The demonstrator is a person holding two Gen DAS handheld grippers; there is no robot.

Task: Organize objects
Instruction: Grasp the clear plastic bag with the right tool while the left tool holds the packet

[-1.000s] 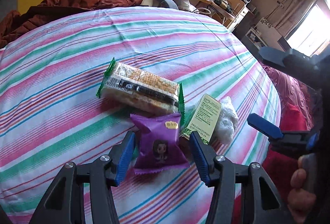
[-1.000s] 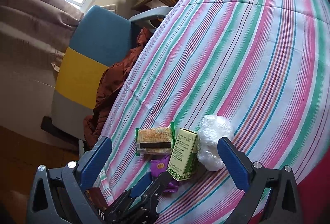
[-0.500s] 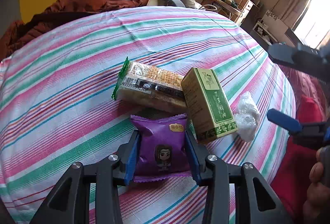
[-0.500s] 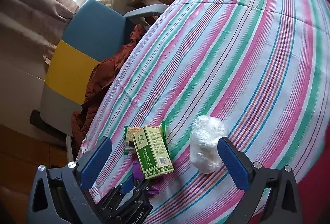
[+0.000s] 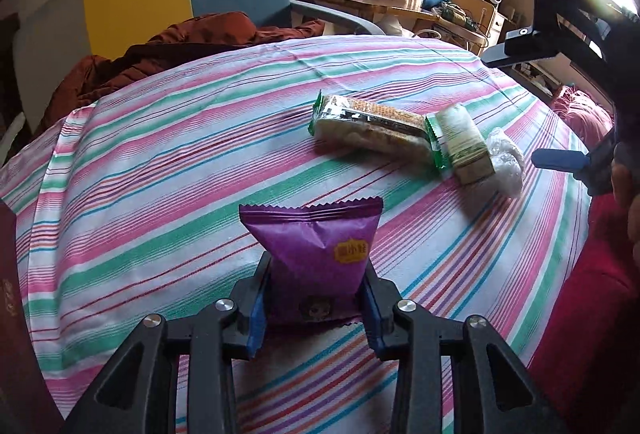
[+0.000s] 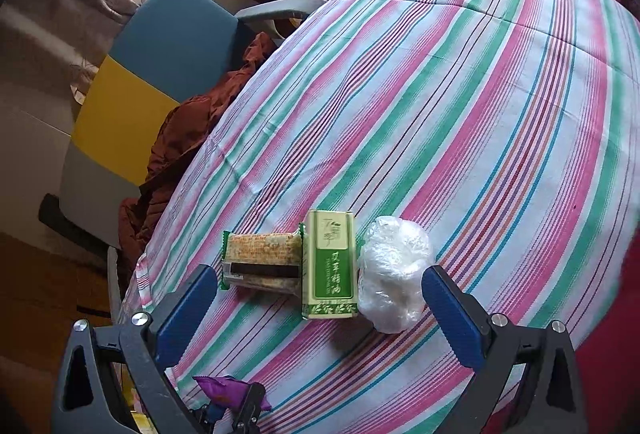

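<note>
Sitting pinched between left gripper (image 5: 314, 308) fingers: purple packet (image 5: 316, 254)

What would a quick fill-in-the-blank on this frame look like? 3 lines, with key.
1. The left hand-held gripper is shut on the ____ snack packet.
2. The right hand-held gripper is ____, with nothing between its fingers.
3. On the striped cloth, the green box lies between the cracker pack and the ____ plastic bundle.

Missing words: purple; open; white
</note>
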